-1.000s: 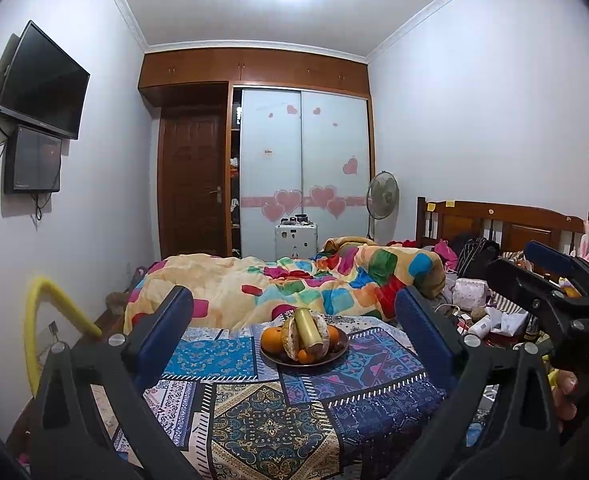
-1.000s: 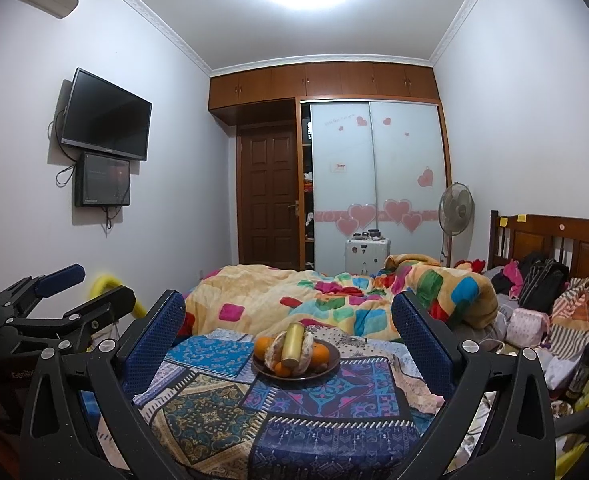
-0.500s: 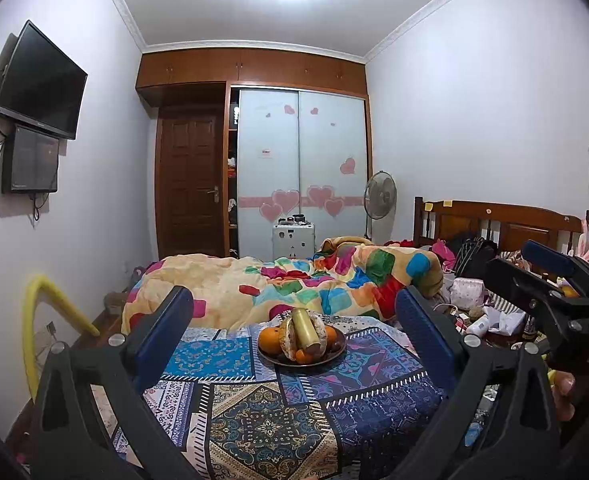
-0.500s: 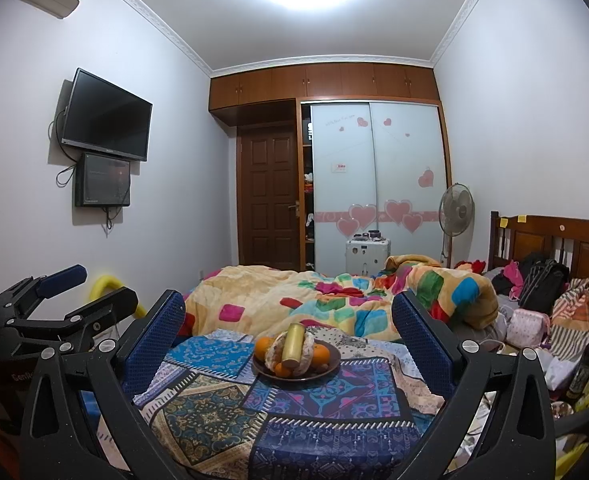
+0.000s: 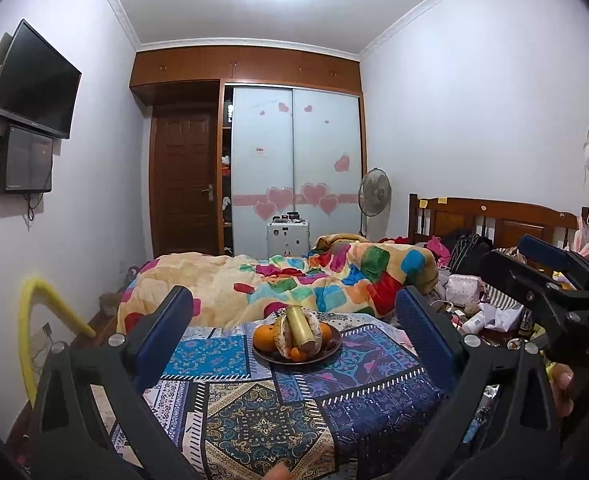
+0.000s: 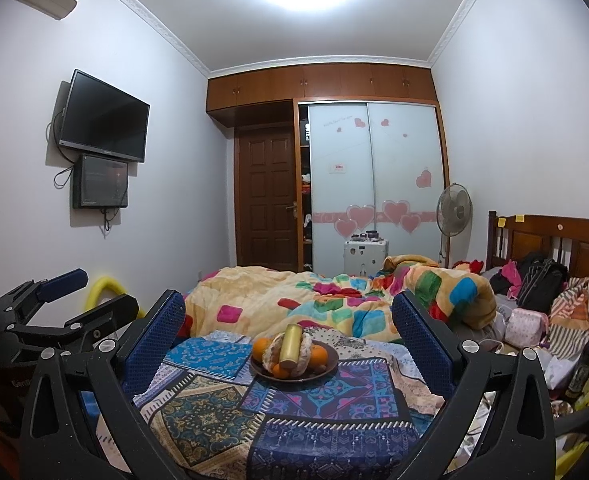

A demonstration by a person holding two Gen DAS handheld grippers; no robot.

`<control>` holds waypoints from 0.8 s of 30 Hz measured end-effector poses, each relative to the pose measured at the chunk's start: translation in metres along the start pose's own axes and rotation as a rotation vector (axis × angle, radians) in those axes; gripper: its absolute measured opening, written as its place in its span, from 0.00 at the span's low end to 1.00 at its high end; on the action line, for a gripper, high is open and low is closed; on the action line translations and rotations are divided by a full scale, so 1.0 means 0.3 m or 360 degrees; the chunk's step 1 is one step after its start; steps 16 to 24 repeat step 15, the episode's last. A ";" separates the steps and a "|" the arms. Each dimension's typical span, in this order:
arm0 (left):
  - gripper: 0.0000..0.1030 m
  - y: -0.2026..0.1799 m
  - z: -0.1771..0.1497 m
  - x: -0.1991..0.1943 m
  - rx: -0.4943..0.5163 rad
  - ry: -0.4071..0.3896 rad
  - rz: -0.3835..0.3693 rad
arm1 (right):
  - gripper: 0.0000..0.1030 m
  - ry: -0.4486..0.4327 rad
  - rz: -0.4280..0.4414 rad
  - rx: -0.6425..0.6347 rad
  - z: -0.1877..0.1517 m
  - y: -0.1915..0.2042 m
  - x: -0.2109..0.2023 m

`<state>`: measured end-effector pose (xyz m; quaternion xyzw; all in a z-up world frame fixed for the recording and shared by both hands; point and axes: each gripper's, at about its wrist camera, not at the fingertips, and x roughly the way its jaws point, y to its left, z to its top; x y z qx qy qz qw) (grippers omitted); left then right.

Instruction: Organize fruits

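- Left gripper [image 5: 294, 330] is hovering above the near edge of the table [image 5: 254, 420], jaws spread wide, gripping nothing.
- Right gripper [image 6: 288, 328] is doing the same, released and empty; it is also showing at the right edge of the left view, and the left one at the left edge of the right view.
- Brown plate [image 5: 326, 354] is sitting near the far edge of the table, roughly mid-width, on the patterned patchwork cloth [image 5: 230, 356].
- Yellowish cylinder-shaped fruit [image 5: 301, 328] is lying on top of the pile, long axis running near-to-far, near end pointing at the cameras (can't tell what fruit it is).
- Two pale, netted pieces [image 5: 281, 334] are flanking it, one on each side, touching.
- Oranges [image 5: 263, 338] are sitting at the left and right rims, with smaller ones [image 5: 297, 355] at the near rim.
- Both grippers are staying well apart from the plate; it is framing between each pair of fingers.
- Bed with a multicoloured quilt [image 5: 294, 280] is lying just beyond the table's far edge.
- A person's fingers [image 5: 564, 388] are showing under the right gripper's body.
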<state>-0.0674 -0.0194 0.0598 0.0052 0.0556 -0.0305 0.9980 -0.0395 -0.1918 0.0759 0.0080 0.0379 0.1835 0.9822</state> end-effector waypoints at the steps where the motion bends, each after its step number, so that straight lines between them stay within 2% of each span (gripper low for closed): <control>1: 0.99 0.001 0.000 0.000 -0.0001 0.0002 0.0000 | 1.00 0.0001 0.0000 0.0000 0.001 0.001 0.002; 24: 0.99 0.008 -0.010 0.008 -0.0028 0.0024 -0.0017 | 1.00 0.0017 0.0001 0.0001 -0.009 -0.005 0.006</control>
